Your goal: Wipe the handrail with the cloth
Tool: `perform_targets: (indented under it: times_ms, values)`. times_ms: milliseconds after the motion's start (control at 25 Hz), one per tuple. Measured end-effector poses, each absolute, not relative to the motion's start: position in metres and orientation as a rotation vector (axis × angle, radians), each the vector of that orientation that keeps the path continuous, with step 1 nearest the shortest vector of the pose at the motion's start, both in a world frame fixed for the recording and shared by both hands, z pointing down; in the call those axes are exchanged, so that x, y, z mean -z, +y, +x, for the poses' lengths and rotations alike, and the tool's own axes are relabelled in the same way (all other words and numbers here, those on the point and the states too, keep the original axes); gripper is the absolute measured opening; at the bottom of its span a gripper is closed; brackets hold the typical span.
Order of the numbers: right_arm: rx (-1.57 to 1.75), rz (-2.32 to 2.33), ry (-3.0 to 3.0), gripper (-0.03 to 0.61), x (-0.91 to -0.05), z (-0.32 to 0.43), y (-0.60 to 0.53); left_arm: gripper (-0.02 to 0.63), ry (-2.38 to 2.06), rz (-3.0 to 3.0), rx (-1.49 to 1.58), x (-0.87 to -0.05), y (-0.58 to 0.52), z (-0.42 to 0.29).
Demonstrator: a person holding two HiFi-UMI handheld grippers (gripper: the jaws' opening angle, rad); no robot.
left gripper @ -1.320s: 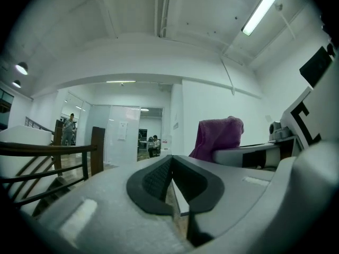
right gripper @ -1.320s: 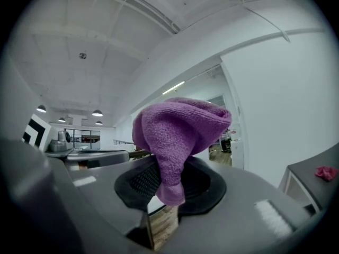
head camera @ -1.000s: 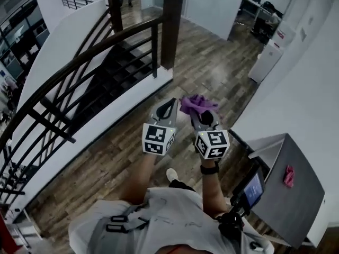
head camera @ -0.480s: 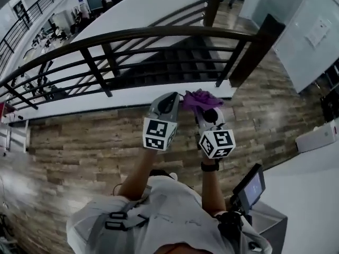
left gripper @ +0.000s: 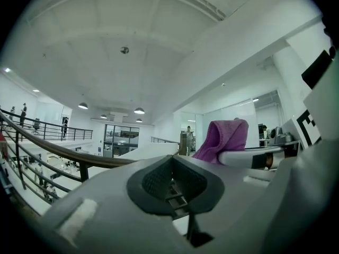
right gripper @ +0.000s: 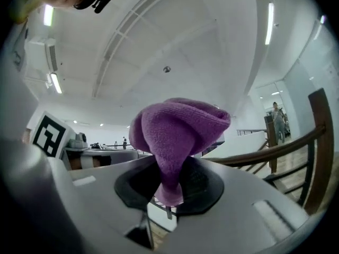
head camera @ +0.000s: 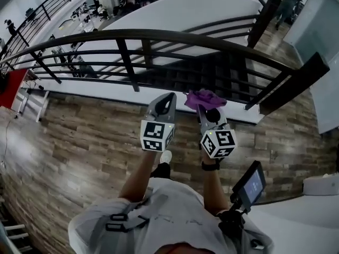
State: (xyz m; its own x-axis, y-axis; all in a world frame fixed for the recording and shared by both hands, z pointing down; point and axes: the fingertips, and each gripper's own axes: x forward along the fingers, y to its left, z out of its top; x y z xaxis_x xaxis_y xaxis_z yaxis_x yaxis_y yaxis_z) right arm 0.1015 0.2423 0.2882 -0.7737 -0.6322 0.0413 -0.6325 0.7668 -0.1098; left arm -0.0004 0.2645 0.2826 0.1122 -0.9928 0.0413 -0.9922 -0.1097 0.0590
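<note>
Handrail (head camera: 159,33) wiping had, by my reading, not yet started: the dark curved top rail ran across the head view ahead of the person, and nothing touched it. The purple cloth (head camera: 204,98) was already picked up, so that step looked done; what remained was to bring it onto the rail and draw it along the length.

The right hand-held gripper (head camera: 206,112) was closed narrowly on the cloth, its pads pinching a lower fold while the rest bunched up in a loose crown above and in front of the jaws. The left hand-held gripper (head camera: 169,96) was just beside it, its jaws closed together with nothing between them.

Both were held level over the wooden floor (head camera: 79,142), short of the rail and below its top edge as the head view showed it. In the right gripper view the rail passed to the right of the cloth and apart from it, with its dark post farther right.
</note>
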Motion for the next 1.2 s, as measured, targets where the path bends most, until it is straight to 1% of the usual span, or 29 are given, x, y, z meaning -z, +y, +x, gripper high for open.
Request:
perform_targets:
  times_ms: [160, 240, 400, 520, 640, 840, 1040, 1200]
  values:
    - [0.134, 1.018, -2.899, 0.080, -0.280, 0.060, 0.200, 0.000, -2.068, 2.286, 0.059, -0.279, 0.215, -0.033]
    - [0.199, 1.051, -2.861, 0.080, -0.275, 0.043, 0.174, 0.000, -2.078, 2.289, 0.088, -0.274, 0.191, -0.049]
    - [0.128, 1.005, -2.858, 0.078, -0.279, 0.004, 0.133, -0.002, -2.075, 2.284, 0.130, -0.274, 0.150, -0.086]
    - [0.156, 1.056, -2.800, 0.077, -0.283, -0.010, 0.105, -0.002, -2.064, 2.244, 0.062, -0.281, 0.119, -0.106]
    - [0.160, 1.083, -2.791, 0.074, -0.280, -0.015, 0.070, -0.003, -2.075, 2.260, 0.012, -0.279, 0.088, -0.111]
    - [0.004, 0.942, -2.923, 0.072, -0.283, -0.021, 0.022, -0.002, -2.071, 2.253, 0.092, -0.284, 0.035, -0.117]
    - [0.050, 0.826, -2.980, 0.075, -0.284, -0.025, -0.050, -0.002, -2.081, 2.247, 0.151, -0.282, -0.035, -0.113]
    - [0.087, 0.704, -2.984, 0.075, -0.286, -0.038, -0.107, -0.002, -2.179, 2.165, 0.164, -0.286, -0.087, -0.126]
